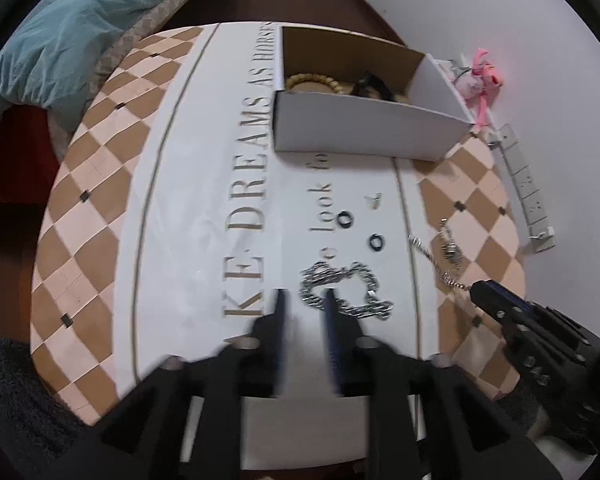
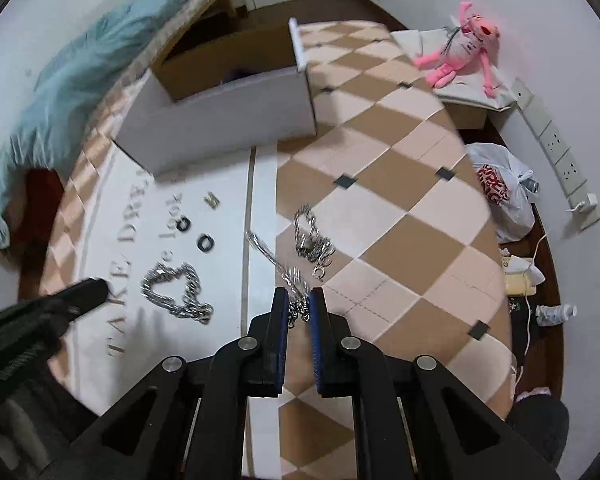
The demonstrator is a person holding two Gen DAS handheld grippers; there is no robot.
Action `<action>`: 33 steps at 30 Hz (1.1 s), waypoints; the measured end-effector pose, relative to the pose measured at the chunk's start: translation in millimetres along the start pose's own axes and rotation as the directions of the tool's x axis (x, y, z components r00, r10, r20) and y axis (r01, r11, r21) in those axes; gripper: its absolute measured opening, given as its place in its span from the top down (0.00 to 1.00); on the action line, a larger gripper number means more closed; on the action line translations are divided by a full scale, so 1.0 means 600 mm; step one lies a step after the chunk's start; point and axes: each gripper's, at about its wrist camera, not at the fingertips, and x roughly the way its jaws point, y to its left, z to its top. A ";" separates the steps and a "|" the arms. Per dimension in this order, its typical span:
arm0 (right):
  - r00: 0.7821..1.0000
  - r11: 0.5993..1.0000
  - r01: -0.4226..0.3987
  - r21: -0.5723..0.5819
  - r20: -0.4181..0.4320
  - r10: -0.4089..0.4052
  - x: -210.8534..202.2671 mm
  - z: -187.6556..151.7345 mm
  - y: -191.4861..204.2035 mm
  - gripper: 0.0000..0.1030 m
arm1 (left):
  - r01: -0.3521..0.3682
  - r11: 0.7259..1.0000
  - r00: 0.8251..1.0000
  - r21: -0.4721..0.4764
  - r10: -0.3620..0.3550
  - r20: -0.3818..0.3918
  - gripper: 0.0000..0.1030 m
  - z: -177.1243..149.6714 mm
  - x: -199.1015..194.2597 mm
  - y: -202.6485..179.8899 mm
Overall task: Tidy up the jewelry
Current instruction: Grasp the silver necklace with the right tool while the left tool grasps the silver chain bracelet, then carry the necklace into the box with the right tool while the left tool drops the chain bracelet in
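Nearest the right wrist camera, the right gripper [image 2: 299,300] has its 2 blue-padded jaws drawn almost together on the near end of a thin silver chain [image 2: 278,264], whose links bunch between the pads while the rest trails away across the cloth. The left gripper [image 1: 303,300] has its jaws partly apart with nothing between them; the right-hand pad sits over the near edge of a chunky silver chain [image 1: 345,290], which lies coiled on the white band of the printed tablecloth [image 1: 204,184], and whether it touches the links is hard to tell through the blur. Just beyond the thin chain, on the checked part of the cloth, a third silver chain [image 2: 311,238] lies in a loose heap. Past the chunky chain, 2 small black rings [image 1: 344,219] lie near each other beside the printed lettering, and a small gold-coloured piece [image 1: 373,201] lies a little further on. Further back stands an open white cardboard box [image 1: 363,128] holding a beaded bracelet [image 1: 313,80] and a dark item. A pink plush toy [image 2: 465,46] lies well beyond the table by the wall.
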 end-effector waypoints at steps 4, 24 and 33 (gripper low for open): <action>1.000 1.000 -0.010 0.013 0.024 0.010 -0.028 0.005 -0.009 0.90 | 0.003 1.000 1.000 0.017 -0.003 0.008 0.34 0.003 0.007 -0.023; 0.998 0.994 0.051 0.092 0.029 -0.054 -0.023 0.002 -0.053 0.89 | 0.028 0.992 0.997 0.126 -0.020 -0.069 0.94 0.004 0.080 -0.103; 0.992 0.995 -0.066 0.073 0.113 0.057 -0.097 0.037 -0.021 0.90 | 0.151 0.987 0.988 0.048 -0.152 0.013 0.94 0.034 -0.037 -0.053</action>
